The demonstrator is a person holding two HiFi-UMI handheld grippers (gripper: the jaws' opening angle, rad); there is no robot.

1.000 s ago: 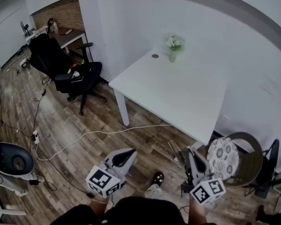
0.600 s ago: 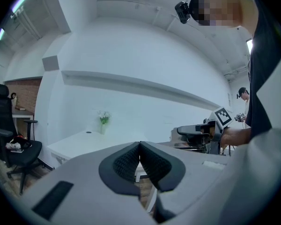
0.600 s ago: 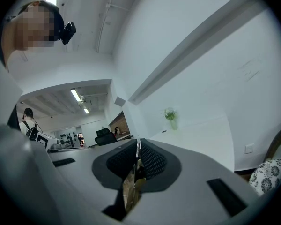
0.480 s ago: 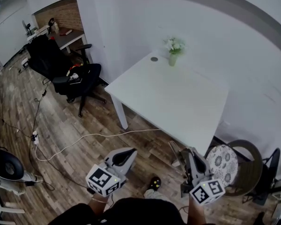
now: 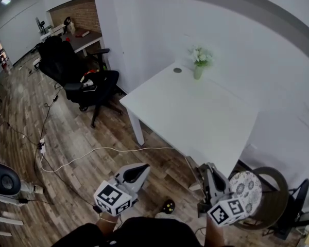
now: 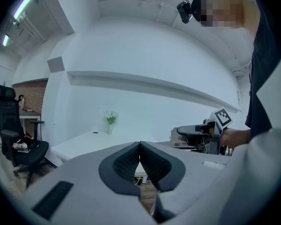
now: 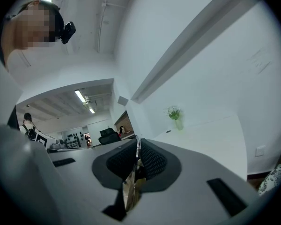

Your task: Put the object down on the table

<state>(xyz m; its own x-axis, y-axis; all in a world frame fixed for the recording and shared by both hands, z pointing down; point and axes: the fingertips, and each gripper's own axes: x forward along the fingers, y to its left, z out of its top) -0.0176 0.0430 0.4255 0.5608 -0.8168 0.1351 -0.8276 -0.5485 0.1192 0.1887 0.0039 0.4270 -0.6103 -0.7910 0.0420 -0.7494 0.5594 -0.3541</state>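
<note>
Distance explains the pose: the surface (image 5: 195,112) lies farther off than both tools, which hang low over the wood floor (image 5: 82,133), so nothing can be set down yet.

The right tool (image 7: 137,150) carries the object (image 7: 130,191), a thin, flat, tan piece (what it is cannot be told). It is pinched edge-on between the pads, with its length trailing back behind them. The jaws stand at a narrow gap, no wider than the piece itself. A grip like this probably suits so slim a thing, since it keeps it from sliding while it is carried.

The left tool (image 6: 140,149) has its jaws pressed together with nothing between them. It is held off to the left, likely because the job needs only one tool.

The surface is bare except for a vase (image 5: 198,66) and a small dark disc (image 5: 177,70) at its far end, so its near part offers plenty of room. The next move seems to call for bringing the right tool over the near edge and lowering it before the pads let go.
</note>
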